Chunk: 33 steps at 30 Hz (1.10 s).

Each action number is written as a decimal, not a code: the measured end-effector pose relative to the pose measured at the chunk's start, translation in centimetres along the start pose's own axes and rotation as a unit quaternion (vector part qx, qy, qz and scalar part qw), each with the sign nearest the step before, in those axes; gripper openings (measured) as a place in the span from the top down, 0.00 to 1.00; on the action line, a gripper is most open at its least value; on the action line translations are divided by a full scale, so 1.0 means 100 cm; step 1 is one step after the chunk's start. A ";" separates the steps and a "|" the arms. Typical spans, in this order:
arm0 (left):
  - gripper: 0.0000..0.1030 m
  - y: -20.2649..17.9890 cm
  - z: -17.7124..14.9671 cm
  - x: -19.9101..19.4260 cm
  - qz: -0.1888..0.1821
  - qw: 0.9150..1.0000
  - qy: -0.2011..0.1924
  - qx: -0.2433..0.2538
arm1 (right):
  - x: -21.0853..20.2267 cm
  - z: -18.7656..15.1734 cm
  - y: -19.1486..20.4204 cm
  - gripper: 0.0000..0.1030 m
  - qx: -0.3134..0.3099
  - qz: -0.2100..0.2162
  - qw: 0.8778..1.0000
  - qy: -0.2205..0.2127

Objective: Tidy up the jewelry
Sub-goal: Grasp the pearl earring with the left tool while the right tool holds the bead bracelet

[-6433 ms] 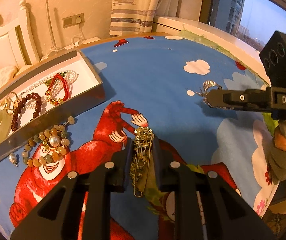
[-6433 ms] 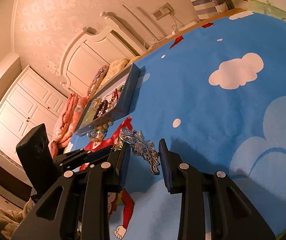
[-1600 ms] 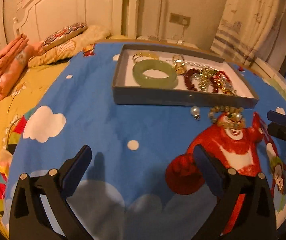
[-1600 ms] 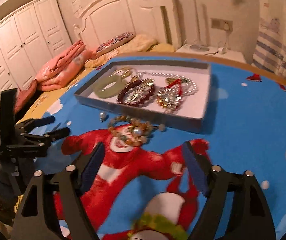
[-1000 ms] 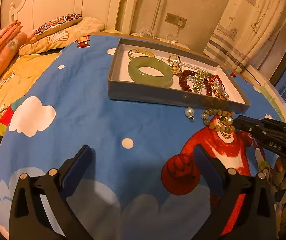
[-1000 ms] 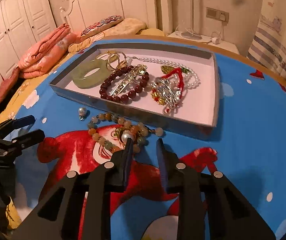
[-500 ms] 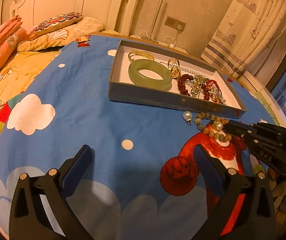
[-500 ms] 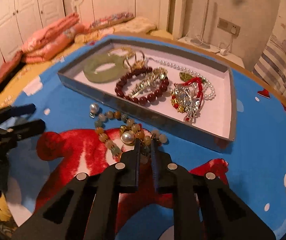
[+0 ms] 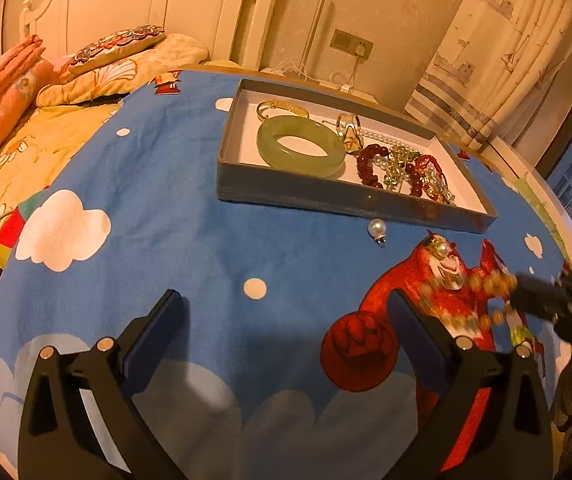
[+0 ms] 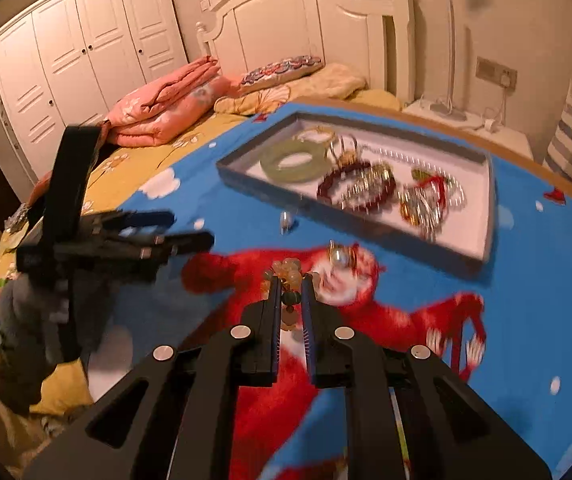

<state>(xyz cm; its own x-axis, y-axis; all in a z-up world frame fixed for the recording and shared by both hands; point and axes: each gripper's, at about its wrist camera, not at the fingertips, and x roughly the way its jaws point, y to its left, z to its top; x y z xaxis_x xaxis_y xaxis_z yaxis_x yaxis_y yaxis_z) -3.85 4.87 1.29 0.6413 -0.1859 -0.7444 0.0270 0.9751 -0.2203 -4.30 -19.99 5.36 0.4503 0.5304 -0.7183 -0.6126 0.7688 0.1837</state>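
Note:
A bracelet of yellow and green beads (image 10: 286,270) hangs pinched between the pads of my right gripper (image 10: 290,282), which is shut on it a little above the blue cloth. The left wrist view shows the same bracelet (image 9: 486,286) blurred at the tip of that gripper (image 9: 526,298). A pearl set in gold (image 10: 339,257) lies on the red cartoon figure. Nearby, a small pearl drop (image 9: 378,229) lies in front of the grey tray (image 9: 326,196). The tray holds a jade bangle (image 9: 300,146), dark red beads (image 9: 370,164) and other pieces. My left gripper (image 9: 286,320) hovers open and holds nothing.
The cloth covers a round table whose edge curves off at right (image 9: 546,200). A bed with folded pink blankets (image 10: 166,104) and a pillow (image 9: 118,46) lies beyond it. A gloved hand (image 10: 26,320) holds the left gripper (image 10: 182,228) at the table's left.
My right gripper closed on the bead bracelet and lifted it back off the cloth, leaving the gold-set pearl behind. The left gripper has stayed where it was, open.

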 end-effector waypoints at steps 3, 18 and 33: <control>0.02 -0.004 0.001 0.002 0.010 1.000 0.004 0.007 | -0.002 -0.020 -0.012 0.87 0.015 -0.016 1.000 0.015; 0.02 -0.030 0.000 0.003 0.076 0.995 0.005 0.067 | 0.005 -0.030 -0.040 0.57 0.067 -0.001 0.997 0.031; 0.13 -0.109 0.016 0.034 0.001 0.988 0.028 0.152 | -0.013 -0.049 -0.047 0.83 0.042 -0.043 0.998 0.026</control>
<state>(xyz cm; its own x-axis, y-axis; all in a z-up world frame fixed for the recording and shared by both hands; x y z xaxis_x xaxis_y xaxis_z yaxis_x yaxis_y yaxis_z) -0.75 -6.19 2.13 0.5985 -0.1824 -0.7801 0.2610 0.9650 -0.0254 -5.16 -26.06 2.13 0.4639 0.4437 -0.7667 -0.5155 0.8391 0.1737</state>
